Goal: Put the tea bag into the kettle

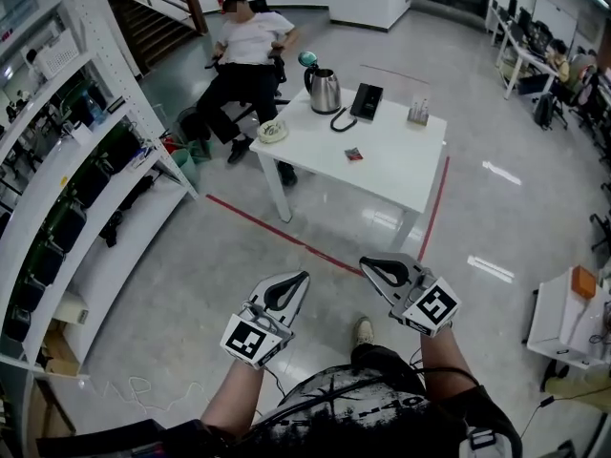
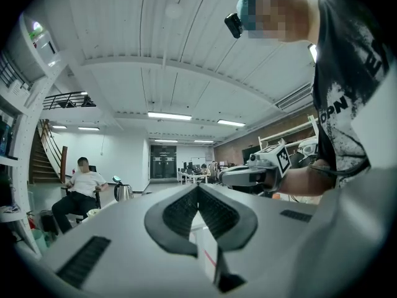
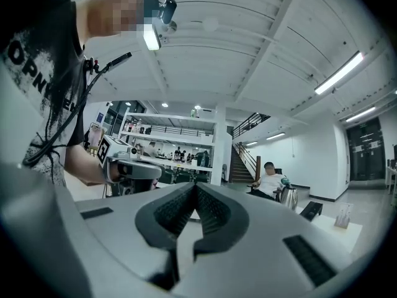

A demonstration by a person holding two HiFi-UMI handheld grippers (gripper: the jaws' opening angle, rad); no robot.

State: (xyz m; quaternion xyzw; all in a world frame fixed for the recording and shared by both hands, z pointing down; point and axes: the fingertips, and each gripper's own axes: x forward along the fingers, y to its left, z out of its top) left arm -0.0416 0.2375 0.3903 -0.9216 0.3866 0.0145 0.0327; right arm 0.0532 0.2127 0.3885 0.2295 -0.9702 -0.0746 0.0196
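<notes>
Both pairs of jaws are pressed together with nothing between them. On the left gripper (image 1: 298,281) and on the right gripper (image 1: 372,267) alike, the ribbed black pads meet at the tips. Each gripper's own view shows only the room past them.

The two are held level and side by side in front of the person's body, pointed toward the work and well apart from it. That fits a walk-up, not a reach. Nothing is in range to grasp, so shut jaws cost nothing here.

A red tape line (image 1: 286,232) crosses the grey floor between the person and the white rectangular table (image 1: 401,160).

The small dark red tea bag packet (image 1: 353,154) lies flat near the table's middle, clear of every edge and open to a pinch from above.

Beyond it, along the far edge, the stainless-steel kettle with a black handle (image 1: 325,92) stands upright. A teal round part rises over its rim (possibly the lid tipped open, though I cannot tell).

Just beside the kettle lies its flat black base with a looped cord (image 1: 367,101). A small clear holder (image 1: 418,113) stands toward the far right corner, and a pale shallow bowl (image 1: 272,130) sits at the left corner.

I judge that one gripper must open before it takes the packet.

A seated person in a white shirt (image 1: 250,51) sits behind the table's left end.
</notes>
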